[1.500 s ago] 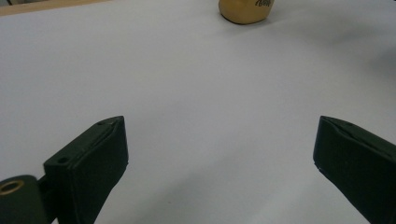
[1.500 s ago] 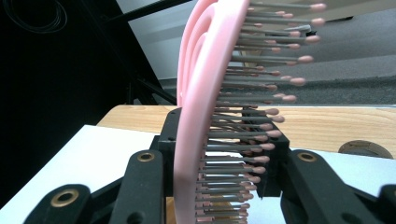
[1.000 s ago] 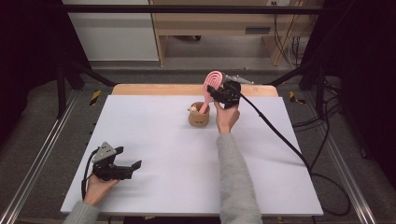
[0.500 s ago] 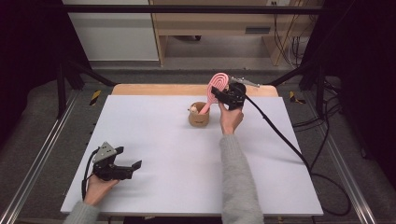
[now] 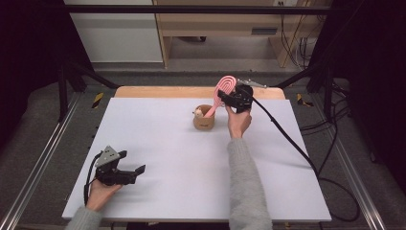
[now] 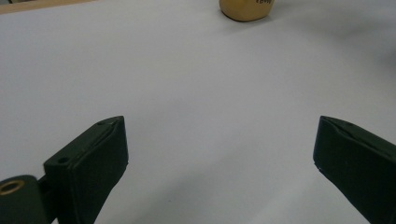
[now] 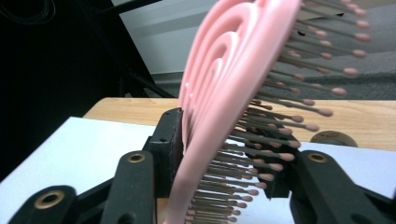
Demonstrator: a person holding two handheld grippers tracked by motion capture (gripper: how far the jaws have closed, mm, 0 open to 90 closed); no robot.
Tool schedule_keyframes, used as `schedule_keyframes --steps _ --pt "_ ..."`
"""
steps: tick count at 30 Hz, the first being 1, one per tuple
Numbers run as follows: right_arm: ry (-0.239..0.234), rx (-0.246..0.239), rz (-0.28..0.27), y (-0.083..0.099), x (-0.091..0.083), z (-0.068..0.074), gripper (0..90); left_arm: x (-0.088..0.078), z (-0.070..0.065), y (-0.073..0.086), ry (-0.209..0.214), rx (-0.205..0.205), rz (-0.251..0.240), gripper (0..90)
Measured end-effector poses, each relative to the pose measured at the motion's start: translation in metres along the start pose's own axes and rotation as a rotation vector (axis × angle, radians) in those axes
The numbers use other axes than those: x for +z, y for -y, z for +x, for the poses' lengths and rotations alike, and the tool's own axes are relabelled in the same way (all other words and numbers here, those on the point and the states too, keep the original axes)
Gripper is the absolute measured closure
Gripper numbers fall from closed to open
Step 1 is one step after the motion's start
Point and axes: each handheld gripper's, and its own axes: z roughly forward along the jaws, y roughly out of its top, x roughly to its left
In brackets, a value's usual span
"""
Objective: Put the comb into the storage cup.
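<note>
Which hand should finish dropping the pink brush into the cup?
The right claw: its jaws, just opening, flank the brush standing in the cup. The left claw sits far off.

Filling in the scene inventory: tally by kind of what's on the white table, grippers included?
Pink hairbrush: 1
Tan cup: 1, with a small pale item at its rim, too small to identify
Handheld grippers: 2, the left gripper and the right gripper
Total: 4, plus the unidentified item
</note>
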Motion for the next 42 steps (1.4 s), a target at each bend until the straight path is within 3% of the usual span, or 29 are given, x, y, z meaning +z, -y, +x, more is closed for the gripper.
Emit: schedule_keyframes --steps 9,23,31,42 --pt "-0.001 -0.049 0.053 0.003 0.003 -0.002 39.0 0.000 0.000 0.000 0.000 0.001 0.001 3.1" --pt "-0.003 -0.140 0.065 0.007 -0.007 0.004 10.6 0.000 -0.001 0.000 0.000 0.008 0.007 3.1" --pt "0.003 -0.233 0.063 0.013 -0.020 0.013 3.5 0.001 -0.001 0.000 -0.001 0.010 0.011 3.1" --pt "-0.055 -0.277 0.049 0.013 -0.047 0.023 0.0 0.002 -0.002 0.000 -0.004 0.013 0.013 3.1"
